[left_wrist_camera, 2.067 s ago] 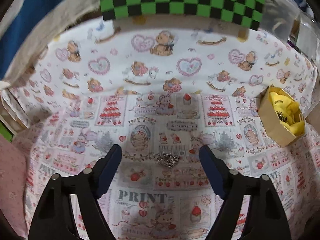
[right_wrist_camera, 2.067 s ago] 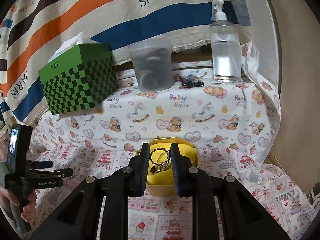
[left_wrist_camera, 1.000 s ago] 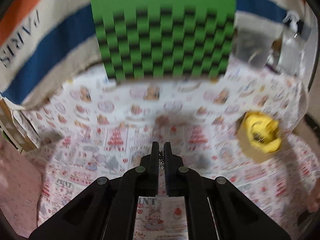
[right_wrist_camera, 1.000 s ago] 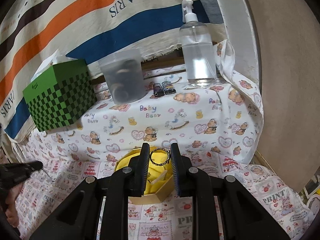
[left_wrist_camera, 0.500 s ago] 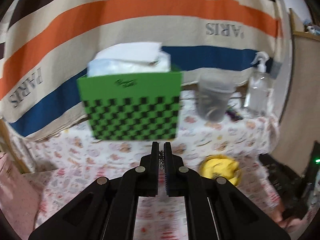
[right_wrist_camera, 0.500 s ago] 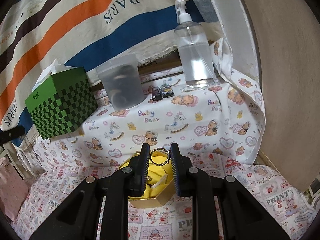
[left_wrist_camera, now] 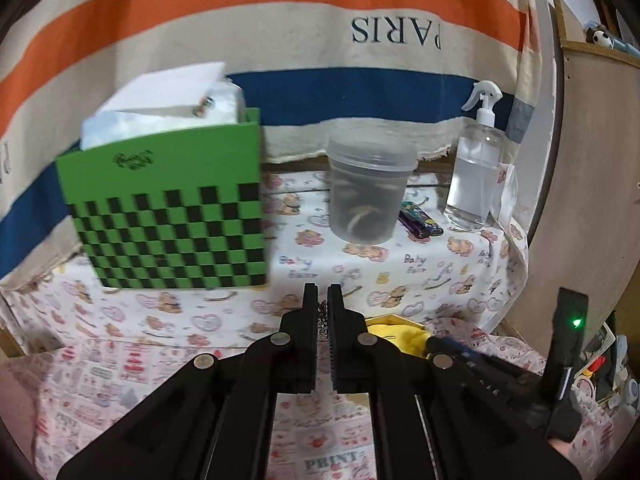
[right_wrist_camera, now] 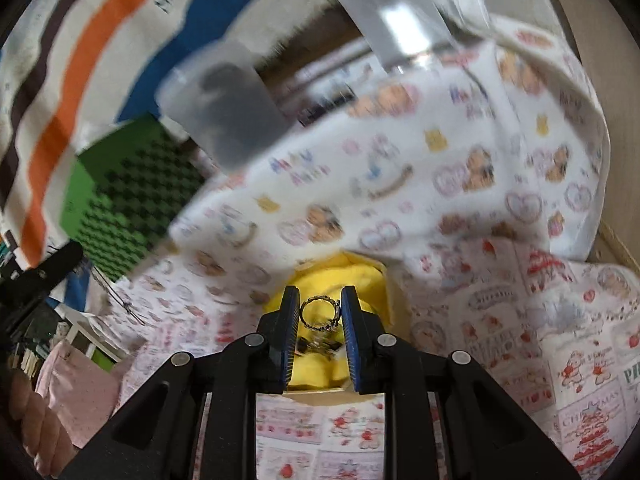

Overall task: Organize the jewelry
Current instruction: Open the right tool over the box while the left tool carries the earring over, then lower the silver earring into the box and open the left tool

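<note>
My left gripper (left_wrist_camera: pixel 322 312) is shut on a small silver trinket (left_wrist_camera: pixel 322 322), held up in the air with only a sliver showing between the jaws. My right gripper (right_wrist_camera: pixel 320 314) is shut on a silver ring (right_wrist_camera: pixel 319 314) and holds it just above the open cardboard box with yellow lining (right_wrist_camera: pixel 352 276). More jewelry lies in that box below the ring. In the left wrist view the box (left_wrist_camera: pixel 394 330) sits low right of my fingers, partly hidden by them, with the right gripper's body beside it.
A green checkered box (left_wrist_camera: pixel 168 216) stands at the back left on a raised ledge, with a translucent tub (left_wrist_camera: pixel 366 196), lighters (left_wrist_camera: pixel 420 224) and a spray bottle (left_wrist_camera: pixel 474 176) to its right. Printed cloth (left_wrist_camera: pixel 120 380) covers the table. A wooden panel (left_wrist_camera: pixel 580 200) closes the right side.
My left gripper closed on the trinket, lifted it off the cloth and swung right toward the box. My right gripper tipped down fast over the yellow box, still holding the ring.
</note>
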{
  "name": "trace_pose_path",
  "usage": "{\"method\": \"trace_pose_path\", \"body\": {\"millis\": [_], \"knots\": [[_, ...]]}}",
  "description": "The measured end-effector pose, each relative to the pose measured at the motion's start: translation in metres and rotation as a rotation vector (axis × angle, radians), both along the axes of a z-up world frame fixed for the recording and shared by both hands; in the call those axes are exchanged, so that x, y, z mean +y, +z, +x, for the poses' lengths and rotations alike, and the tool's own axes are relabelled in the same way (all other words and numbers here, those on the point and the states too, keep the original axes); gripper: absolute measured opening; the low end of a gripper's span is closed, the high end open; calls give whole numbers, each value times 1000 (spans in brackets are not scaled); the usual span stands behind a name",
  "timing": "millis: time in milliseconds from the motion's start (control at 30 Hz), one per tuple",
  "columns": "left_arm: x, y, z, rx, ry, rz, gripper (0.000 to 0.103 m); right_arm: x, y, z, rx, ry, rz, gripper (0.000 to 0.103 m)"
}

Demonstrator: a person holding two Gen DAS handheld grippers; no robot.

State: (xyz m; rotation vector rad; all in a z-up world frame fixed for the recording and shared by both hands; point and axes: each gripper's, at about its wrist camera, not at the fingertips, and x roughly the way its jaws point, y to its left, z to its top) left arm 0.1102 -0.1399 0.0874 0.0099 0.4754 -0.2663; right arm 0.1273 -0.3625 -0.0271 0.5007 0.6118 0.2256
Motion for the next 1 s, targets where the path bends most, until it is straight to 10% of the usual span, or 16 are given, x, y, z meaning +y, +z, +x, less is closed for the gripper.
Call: {"method": "trace_pose_path", "body": {"millis": [167, 267, 1000], "knots": [[-13, -18, 10, 37, -25, -30, 4, -1, -8, 7, 34, 7, 19, 26], [-20, -27, 17, 58, -24, -19, 4, -4, -10, 10, 57, 19, 46, 47], [-73, -49, 42, 133, -115, 32, 4, -47, 8, -11, 41, -322, -133, 57]]}}
